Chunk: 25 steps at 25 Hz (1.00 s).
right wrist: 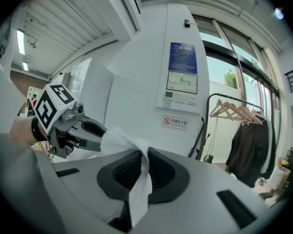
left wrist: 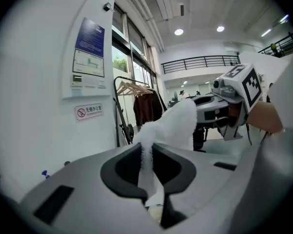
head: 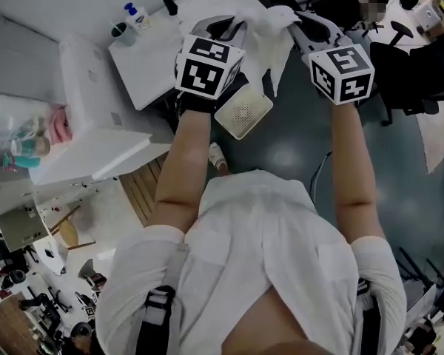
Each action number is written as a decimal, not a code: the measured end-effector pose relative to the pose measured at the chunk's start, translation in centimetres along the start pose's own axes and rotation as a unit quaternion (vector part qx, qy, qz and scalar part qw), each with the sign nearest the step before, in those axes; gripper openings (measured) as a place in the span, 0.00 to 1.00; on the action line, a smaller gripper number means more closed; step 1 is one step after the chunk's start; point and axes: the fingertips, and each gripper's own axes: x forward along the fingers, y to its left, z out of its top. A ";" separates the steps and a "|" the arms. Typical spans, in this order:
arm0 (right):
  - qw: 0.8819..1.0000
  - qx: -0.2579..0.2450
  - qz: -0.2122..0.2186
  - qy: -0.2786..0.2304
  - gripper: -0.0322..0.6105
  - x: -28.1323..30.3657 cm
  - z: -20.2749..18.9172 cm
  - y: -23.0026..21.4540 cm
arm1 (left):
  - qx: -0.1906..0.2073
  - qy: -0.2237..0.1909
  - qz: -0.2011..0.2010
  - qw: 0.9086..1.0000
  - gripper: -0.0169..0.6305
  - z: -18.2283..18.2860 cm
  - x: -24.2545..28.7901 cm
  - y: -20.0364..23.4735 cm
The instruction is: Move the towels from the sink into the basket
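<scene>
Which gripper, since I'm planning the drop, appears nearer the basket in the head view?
The left gripper: the white perforated basket shows right beside it, farther from the right gripper.

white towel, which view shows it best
Head view: most of the white towel shows, stretched between the left gripper and right gripper. Each gripper view shows only the bunched part pinched in its own jaws.

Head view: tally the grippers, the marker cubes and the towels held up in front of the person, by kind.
grippers: 2, the left gripper and the right gripper
marker cubes: 2, one on each gripper
towels: 1, a white towel pinched by both grippers
total: 5
</scene>
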 end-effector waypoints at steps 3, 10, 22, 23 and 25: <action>0.999 0.010 -0.030 0.015 0.12 -3.5 -2.3 -2.0 | 0.004 0.005 -0.036 0.999 0.10 0.2 2.1 -4.2; 0.994 0.046 -0.081 0.053 0.12 -9.3 -8.0 -5.8 | 0.007 0.021 -0.100 0.995 0.10 -0.6 6.1 -11.6; 0.988 0.097 -0.073 0.100 0.12 -7.9 -15.0 -5.9 | -0.017 0.083 -0.119 0.989 0.10 -7.9 8.7 -12.1; 0.987 0.101 -0.068 0.102 0.12 -7.1 -15.4 -5.5 | -0.020 0.089 -0.116 0.989 0.10 -8.7 8.7 -11.5; 0.987 0.108 -0.055 0.109 0.12 -5.2 -16.2 -4.5 | -0.027 0.101 -0.109 0.988 0.10 -10.5 8.6 -10.2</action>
